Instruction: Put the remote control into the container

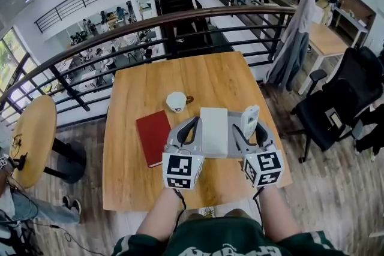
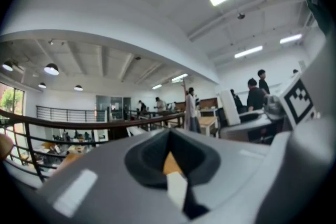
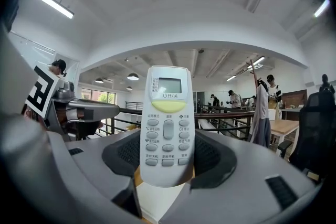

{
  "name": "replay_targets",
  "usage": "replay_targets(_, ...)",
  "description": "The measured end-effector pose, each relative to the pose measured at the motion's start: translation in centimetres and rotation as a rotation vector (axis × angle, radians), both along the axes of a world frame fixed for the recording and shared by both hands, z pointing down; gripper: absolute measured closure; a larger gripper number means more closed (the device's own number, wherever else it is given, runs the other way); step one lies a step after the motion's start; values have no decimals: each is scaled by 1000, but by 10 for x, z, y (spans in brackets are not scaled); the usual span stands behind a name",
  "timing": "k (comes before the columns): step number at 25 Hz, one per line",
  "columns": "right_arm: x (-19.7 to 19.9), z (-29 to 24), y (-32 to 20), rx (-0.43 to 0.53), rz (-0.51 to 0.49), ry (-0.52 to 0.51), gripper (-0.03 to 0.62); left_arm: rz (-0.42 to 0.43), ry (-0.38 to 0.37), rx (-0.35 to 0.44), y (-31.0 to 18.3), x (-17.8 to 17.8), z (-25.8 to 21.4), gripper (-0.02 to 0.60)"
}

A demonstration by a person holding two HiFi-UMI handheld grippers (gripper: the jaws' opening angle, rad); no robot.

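Head view, far left of frame: round wooden side table (image 1: 35,129), apart from the main table, down by the floor. Rectangular light wooden table (image 1: 198,78) fills the centre, dark metal railing (image 1: 120,30) behind it across the upper part. On the table, left of centre: flat red hardcover book (image 1: 153,136) lying flat. Above and right of it, a small white ceramic cup (image 1: 176,101), upright, apart from the book. Left gripper (image 1: 194,122) sits just right of the book, marker cube toward the bottom of frame, tip at the left edge of the white rectangular container (image 1: 214,129); contact unclear. Left gripper view: left gripper (image 2: 169,136) has its dark pads pressed together, nothing between them, only a sliver of wood and white showing through the slit lower down. Container lies in the table's centre, between the two grippers. Right gripper (image 1: 250,132) is just right of the container, jaws clamped on the white air-conditioner remote control (image 1: 250,118), which stands upright above the container's right edge, not inside it. Right gripper view: right gripper (image 3: 167,157) pinches the remote control (image 3: 167,118) at its lower part, button face and small screen toward the camera, screen end up. Right of frame in the head view: grey coat (image 1: 292,45) hanging at the railing, black office chair (image 1: 336,102) on the wood floor.
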State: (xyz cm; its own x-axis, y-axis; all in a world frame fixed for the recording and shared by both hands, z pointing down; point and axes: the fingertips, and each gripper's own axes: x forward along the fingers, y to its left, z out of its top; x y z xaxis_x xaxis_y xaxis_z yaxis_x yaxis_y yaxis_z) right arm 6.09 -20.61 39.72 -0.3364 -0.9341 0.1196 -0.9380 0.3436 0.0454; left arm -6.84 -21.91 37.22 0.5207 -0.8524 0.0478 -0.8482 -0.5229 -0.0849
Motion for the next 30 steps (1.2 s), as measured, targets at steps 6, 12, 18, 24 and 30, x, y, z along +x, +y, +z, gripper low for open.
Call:
replay_targets(6, -2, 7, -11, -9, 5, 8, 329, 12, 8, 6, -20, 1, 3, 581)
replay_targets(12, 3, 8, -19, -14, 27, 1, 330, 26, 5, -3, -28, 7, 7, 581)
replay_targets(18, 15, 8, -26, -19, 26, -12, 330, 54, -6, 27, -30, 29, 4, 581)
replay_targets(24, 29, 7, -33, -26, 18, -22, 330, 60, 6, 22, -39, 47, 8, 581)
replay_targets(30, 41, 11, -41, -41, 13, -16, 330, 50, 8, 9, -47, 60, 13, 581)
